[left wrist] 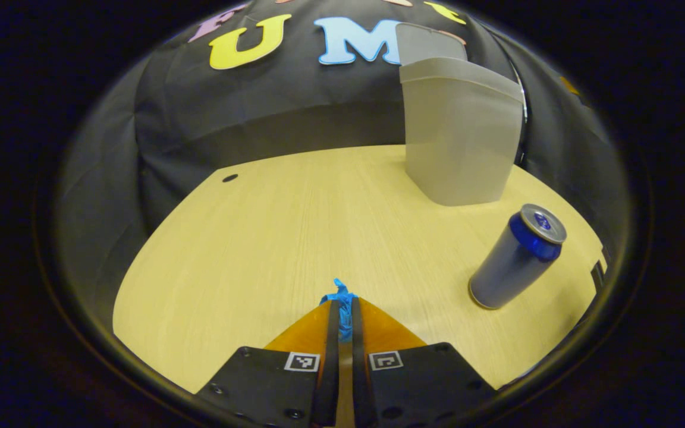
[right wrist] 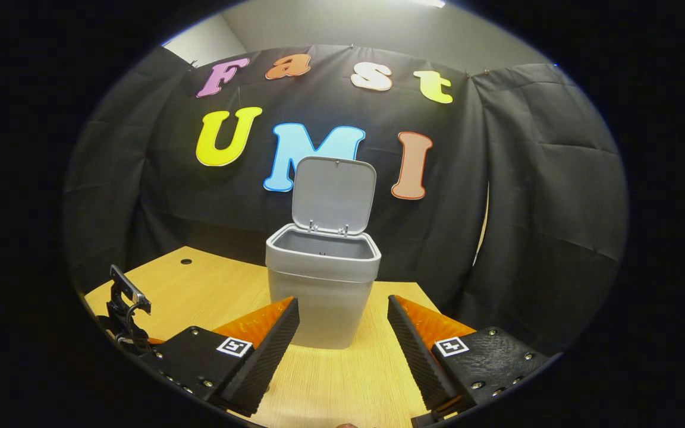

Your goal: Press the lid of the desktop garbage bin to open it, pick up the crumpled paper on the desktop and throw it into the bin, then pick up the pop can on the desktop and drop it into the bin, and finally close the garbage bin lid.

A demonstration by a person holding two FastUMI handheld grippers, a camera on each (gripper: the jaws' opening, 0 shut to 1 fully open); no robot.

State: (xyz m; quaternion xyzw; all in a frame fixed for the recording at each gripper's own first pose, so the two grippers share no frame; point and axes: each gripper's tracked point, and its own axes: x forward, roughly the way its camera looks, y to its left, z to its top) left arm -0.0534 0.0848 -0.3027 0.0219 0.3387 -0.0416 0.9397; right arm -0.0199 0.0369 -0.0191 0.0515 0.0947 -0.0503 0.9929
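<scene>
Two grippers: the left gripper [left wrist: 342, 309] is pressed together near the wooden table [left wrist: 271, 238]; right of it stands a blue pop can [left wrist: 516, 257]. The right gripper [right wrist: 342, 339] is spread before the grey plastic bin [right wrist: 321, 285], lid [right wrist: 333, 195] raised.

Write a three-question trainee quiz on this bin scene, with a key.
1. True or false: the bin lid stands open.
2. How does the can sit on the table? A) upright B) on its side C) inside the bin
3. Fill in: the right hand-held gripper is ____, and the left hand-held gripper is shut.

Key: 1 true; 2 A; 3 open.
</scene>
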